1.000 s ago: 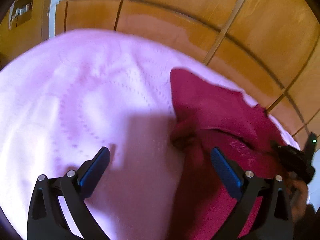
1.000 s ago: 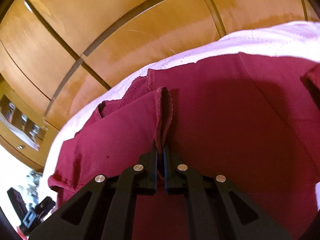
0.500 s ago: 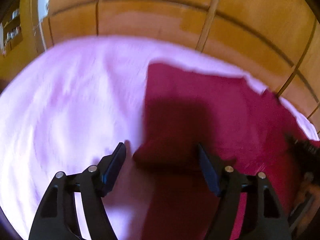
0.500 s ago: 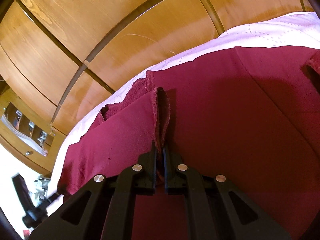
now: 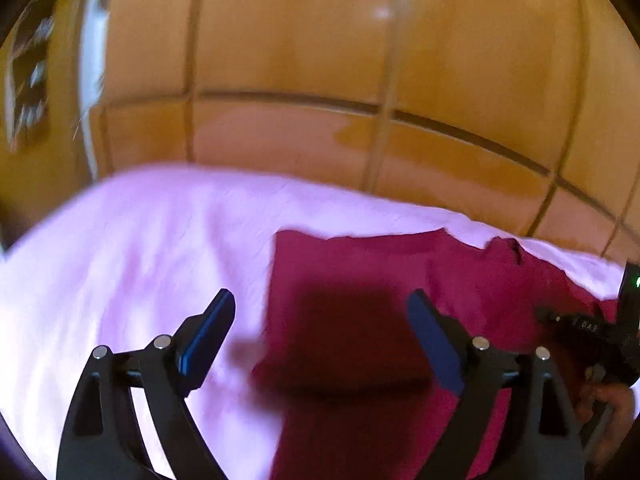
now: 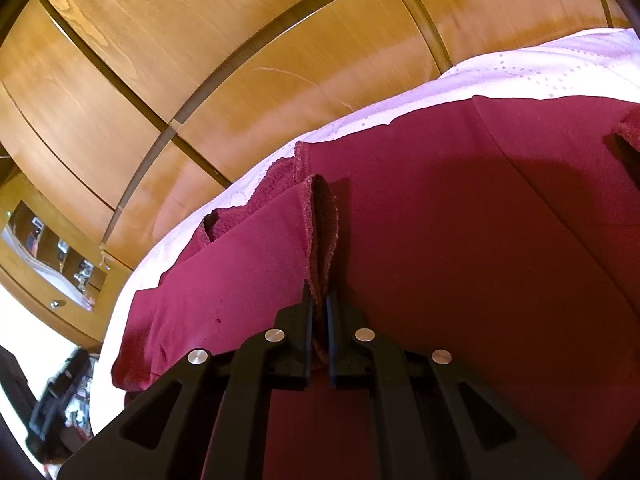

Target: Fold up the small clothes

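Observation:
A dark red garment (image 5: 360, 280) lies spread on a pale pink bedspread (image 5: 140, 240). My left gripper (image 5: 320, 312) is open and empty, above the garment's left part, with a folded edge between and below its blue pads (image 5: 432, 336). In the right wrist view my right gripper (image 6: 319, 300) is shut on a raised ridge of the red garment (image 6: 480, 220) and pinches its hem. The right gripper also shows at the right edge of the left wrist view (image 5: 592, 332), with a hand behind it.
A wooden panelled wardrobe (image 5: 320, 80) stands just behind the bed and also fills the right wrist view (image 6: 200, 60). The pink bedspread shows past the garment's far edge (image 6: 540, 68). A wooden shelf with small items (image 6: 52, 248) is at the left.
My left gripper has lifted and tilted up, so more wardrobe shows, and the garment's left part now lies flatter. My right gripper keeps its pinch and has hardly moved.

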Motion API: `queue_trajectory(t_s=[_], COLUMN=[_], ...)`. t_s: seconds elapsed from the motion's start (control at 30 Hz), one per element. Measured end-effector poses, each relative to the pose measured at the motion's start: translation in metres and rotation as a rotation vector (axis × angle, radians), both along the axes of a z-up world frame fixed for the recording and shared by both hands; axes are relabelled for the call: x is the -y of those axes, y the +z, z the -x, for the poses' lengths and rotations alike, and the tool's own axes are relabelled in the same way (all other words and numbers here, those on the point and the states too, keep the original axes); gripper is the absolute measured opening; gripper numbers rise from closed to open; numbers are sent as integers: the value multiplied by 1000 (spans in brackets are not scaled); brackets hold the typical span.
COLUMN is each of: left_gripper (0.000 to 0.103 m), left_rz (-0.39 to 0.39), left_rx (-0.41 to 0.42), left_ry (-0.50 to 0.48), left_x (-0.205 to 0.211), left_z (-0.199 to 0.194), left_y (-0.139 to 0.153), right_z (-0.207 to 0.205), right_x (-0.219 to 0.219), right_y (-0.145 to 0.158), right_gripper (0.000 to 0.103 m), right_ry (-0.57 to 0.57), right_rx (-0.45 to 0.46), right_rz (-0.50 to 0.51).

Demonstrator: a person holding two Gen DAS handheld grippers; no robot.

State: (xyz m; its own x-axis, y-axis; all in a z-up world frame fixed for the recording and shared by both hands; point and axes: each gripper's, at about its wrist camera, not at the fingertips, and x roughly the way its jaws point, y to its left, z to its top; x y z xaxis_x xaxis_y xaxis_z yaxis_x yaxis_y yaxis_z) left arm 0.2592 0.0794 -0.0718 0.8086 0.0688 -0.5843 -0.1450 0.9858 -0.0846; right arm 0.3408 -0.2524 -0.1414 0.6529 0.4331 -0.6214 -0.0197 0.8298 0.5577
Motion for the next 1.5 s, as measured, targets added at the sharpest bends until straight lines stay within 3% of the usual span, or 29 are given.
queue_trajectory(t_s=[0.07,0.2,0.27,0.4,0.53,0.63,0.7,0.8,0.9,1.07,1.23,1.27,1.33,1.37,1.4,1.5], left_gripper=[87,75,74,72,77,80,81,81,82,83,84,84,85,86,86,90], left_rz=[-21,38,88,113,66,48,28,21,35,33,29,33,36,37,37,39], left_rx=[-74,-225,-209,-221,-233,-239,-241,-244,-239,-237,-241,-241,-240,-240,-239,-240], left_ry=[-23,5,8,-7,-16,-22,-19,-20,-23,-26,-30,-31,-32,-34,-35,-41], left_x=[8,-2,-12,-20,-9,-8,-7,-10,-11,-10,-10,-11,-11,-12,-11,-10], left_z=[-23,-49,-42,-43,-44,-45,-46,-54,-52,-55,-58,-58,-59,-59,-59,-57], left_y=[-14,-52,-55,-64,-62,-61,-60,-62,-60,-63,-63,-63,-62,-61,-61,-61], right_z=[0,-5,-8,-8,-9,0,-3,-14,-31,-38,-35,-29,-11,2,12,48], right_x=[0,-2,-5,-16,-11,-14,-31,-61,-84,-60,-42,-36,-27,-18,-10,19], right_y=[-1,0,10,8,16,39,47,43,23,11,11,16,28,34,37,48], right_gripper=[3,3,3,3,6,11,11,11,11,9,8,10,25,42,52,52], right_ry=[0,13,36,46,55,21,76,163,205,115,103,85,40,21,5,-57], right_rx=[-1,-34,-43,-38,-60,21,54,52,-9,-13,-3,-5,0,12,21,25], right_rz=[-1,7,56,151,153,202,209,273,387,340,220,203,166,132,116,130])
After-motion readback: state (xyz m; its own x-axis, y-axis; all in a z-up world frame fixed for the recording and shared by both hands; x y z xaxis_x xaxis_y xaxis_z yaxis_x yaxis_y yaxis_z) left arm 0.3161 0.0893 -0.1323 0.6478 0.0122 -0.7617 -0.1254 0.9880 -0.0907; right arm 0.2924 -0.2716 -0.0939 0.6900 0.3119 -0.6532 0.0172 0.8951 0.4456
